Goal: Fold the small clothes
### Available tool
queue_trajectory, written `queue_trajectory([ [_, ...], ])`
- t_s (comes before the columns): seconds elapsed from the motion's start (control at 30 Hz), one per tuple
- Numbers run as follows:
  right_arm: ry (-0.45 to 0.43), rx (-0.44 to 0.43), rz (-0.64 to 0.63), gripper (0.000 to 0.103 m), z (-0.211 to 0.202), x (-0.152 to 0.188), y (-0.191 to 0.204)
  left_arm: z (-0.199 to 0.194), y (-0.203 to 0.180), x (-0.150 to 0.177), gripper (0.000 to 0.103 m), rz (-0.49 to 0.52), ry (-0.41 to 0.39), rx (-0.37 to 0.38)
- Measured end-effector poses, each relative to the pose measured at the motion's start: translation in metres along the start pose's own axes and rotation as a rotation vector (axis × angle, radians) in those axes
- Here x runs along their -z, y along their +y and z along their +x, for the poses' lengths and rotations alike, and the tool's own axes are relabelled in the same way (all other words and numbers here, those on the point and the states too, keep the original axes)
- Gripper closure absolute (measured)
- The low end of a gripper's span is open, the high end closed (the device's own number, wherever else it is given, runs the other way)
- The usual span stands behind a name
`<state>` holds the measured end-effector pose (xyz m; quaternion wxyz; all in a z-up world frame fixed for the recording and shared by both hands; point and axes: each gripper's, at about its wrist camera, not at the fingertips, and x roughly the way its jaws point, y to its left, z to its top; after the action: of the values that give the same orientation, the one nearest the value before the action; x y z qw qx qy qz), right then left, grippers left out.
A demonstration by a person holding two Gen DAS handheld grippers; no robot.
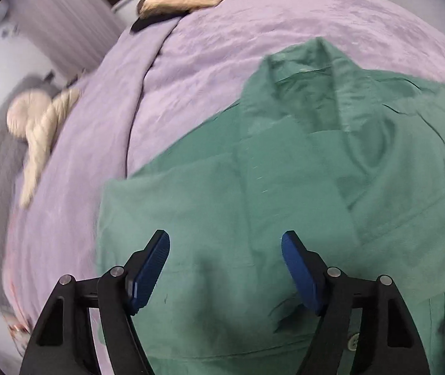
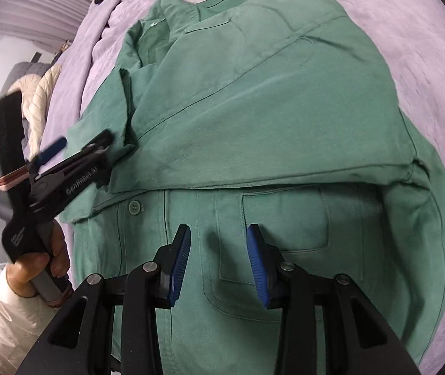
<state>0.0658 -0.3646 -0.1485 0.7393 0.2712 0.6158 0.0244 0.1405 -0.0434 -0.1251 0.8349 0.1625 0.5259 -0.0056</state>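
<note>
Both my hands tip down over the green cotton shirt (image 2: 253,93) on the purple bedspread (image 1: 222,31), left gripper (image 1: 225,250) wide, right gripper (image 2: 219,243) narrower, both holding nothing.

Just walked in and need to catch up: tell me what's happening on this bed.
A person is folding a green shirt on a lilac bedspread using two handheld grippers. Its sleeves are already folded in across the body. The left gripper and the right gripper both hover over the lower part, jaws open, gripping nothing. A cream jacket lies aside.
</note>
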Motion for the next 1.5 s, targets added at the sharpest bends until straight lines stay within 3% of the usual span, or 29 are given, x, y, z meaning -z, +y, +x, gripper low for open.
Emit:
queue_trajectory([
  [0.07,-0.015,-0.013,0.029,0.062,-0.005,-0.001,-0.011,0.021,0.047,0.01,0.026,-0.199,0.11,0.107],
  [0.13,-0.021,-0.024,0.055,0.062,-0.007,-0.001,-0.019,0.044,0.081,0.024,0.026,-0.325,0.215,0.183],
  [0.23,-0.033,-0.04,0.097,0.062,-0.012,-0.005,-0.031,0.047,0.117,0.037,0.026,-0.461,0.225,0.323],
  [0.3,-0.039,-0.068,0.133,0.062,-0.015,-0.008,-0.036,0.03,0.126,0.034,0.026,-0.466,0.163,0.367],
  [0.37,-0.064,-0.168,0.151,0.06,-0.022,-0.014,-0.034,0.011,0.122,0.027,0.025,-0.397,0.101,0.347],
  [0.4,-0.074,-0.226,0.152,0.06,-0.022,-0.018,-0.028,0.006,0.117,0.022,0.017,-0.361,0.087,0.322],
  [0.5,-0.068,-0.419,0.157,0.06,-0.007,-0.04,0.0,0.003,0.113,0.016,0.013,-0.352,0.082,0.319],
  [0.57,-0.036,-0.483,0.157,0.06,0.019,-0.056,0.024,0.006,0.112,0.016,0.013,-0.367,0.101,0.321],
  [0.67,0.013,-0.458,0.169,0.063,0.062,-0.074,0.051,0.004,0.115,0.025,0.013,-0.378,0.109,0.308],
  [0.7,0.025,-0.44,0.188,0.083,0.076,-0.079,0.056,0.003,0.119,0.027,0.013,-0.378,0.109,0.301],
  [0.73,0.026,-0.429,0.194,0.093,0.084,-0.082,0.06,0.001,0.125,0.031,0.013,-0.38,0.106,0.292],
  [0.87,-0.001,-0.409,0.018,0.093,0.09,-0.09,0.109,0.0,0.153,0.042,0.013,-0.403,0.089,0.267],
  [1.0,0.065,-0.35,-0.222,0.092,0.107,-0.083,0.171,0.008,0.174,0.048,0.013,-0.443,0.112,0.257],
  [1.13,0.149,-0.285,-0.327,0.082,0.113,-0.064,0.197,0.014,0.168,0.045,0.013,-0.44,0.132,0.342],
  [1.23,0.137,-0.274,-0.312,0.059,0.09,-0.046,0.176,0.022,0.145,0.033,0.013,-0.393,0.164,0.453],
  [1.3,0.111,-0.255,-0.236,0.059,0.068,-0.032,0.138,0.033,0.126,0.026,0.013,-0.367,0.195,0.504],
  [1.4,0.049,-0.192,-0.014,0.059,0.032,-0.014,0.057,0.049,0.101,0.018,0.014,-0.333,0.237,0.544],
  [1.47,-0.009,-0.168,0.161,0.058,0.009,-0.002,0.001,0.054,0.089,0.016,0.036,-0.311,0.26,0.541],
  [1.5,-0.033,-0.166,0.235,0.057,0.0,0.003,-0.023,0.055,0.085,0.015,0.052,-0.298,0.269,0.528],
])
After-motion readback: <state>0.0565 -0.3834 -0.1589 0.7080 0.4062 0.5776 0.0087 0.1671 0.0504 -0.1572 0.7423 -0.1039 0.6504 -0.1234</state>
